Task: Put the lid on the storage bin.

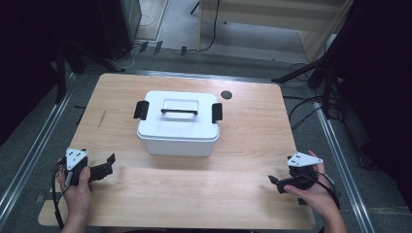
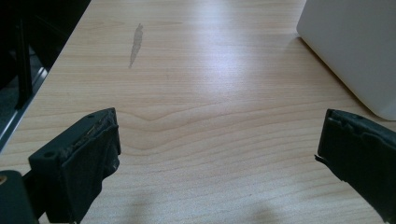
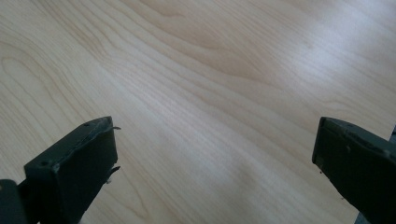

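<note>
Near the front edge of the pale wood worktop point(image 1: 243, 194), left tongs point(image 1: 104, 167) and right tongs point(image 1: 277, 183) gape wide, empty. Mid-worktop sits the white lidded box point(image 1: 178, 124), well apart from both; grey floor point(image 1: 175, 24) lies beyond.

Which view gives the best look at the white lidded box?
The high view: the white box shows whole there, mid-table, lid on, with a black handle and a black clip at each end. The left gripper view catches just a plain white corner of it at the upper right. The right gripper view offers bare tabletop.
</note>
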The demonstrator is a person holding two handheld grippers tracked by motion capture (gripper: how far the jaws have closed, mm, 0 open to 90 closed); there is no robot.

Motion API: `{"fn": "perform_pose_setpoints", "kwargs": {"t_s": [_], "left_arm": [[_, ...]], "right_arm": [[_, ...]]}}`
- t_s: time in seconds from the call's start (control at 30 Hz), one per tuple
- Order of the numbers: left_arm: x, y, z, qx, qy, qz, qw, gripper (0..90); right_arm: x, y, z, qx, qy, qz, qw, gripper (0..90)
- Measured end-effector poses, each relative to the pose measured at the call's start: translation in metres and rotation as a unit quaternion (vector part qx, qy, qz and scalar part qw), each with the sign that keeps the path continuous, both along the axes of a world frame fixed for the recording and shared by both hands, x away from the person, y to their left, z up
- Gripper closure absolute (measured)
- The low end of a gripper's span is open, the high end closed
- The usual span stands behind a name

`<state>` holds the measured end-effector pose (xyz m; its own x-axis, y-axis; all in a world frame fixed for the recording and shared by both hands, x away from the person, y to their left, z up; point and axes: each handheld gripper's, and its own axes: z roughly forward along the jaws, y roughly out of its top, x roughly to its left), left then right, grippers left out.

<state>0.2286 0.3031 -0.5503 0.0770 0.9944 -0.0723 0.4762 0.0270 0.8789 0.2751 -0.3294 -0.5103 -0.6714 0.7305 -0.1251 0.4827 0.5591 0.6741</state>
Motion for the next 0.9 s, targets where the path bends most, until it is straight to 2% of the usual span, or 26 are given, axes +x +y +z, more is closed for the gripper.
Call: {"fn": "perform_pose_setpoints", "kwargs": {"t_s": [0.2,0.4,0.9], "left_arm": [[0.000,0.000,0.000,0.001,0.000,0.000,1.0000,0.0],[0.000,-0.001,0.000,0.003,0.000,-0.001,1.0000,0.0],[0.000,-0.002,0.000,0.008,0.003,-0.001,1.0000,0.0]], "right_arm": [[-0.010,-0.008,-0.009,0.011,-0.005,-0.012,0.9999,0.0],[-0.018,-0.015,-0.016,0.024,-0.001,-0.024,0.9994,0.0],[-0.024,-0.022,-0.021,0.037,-0.005,-0.025,0.9990,0.0]]}}
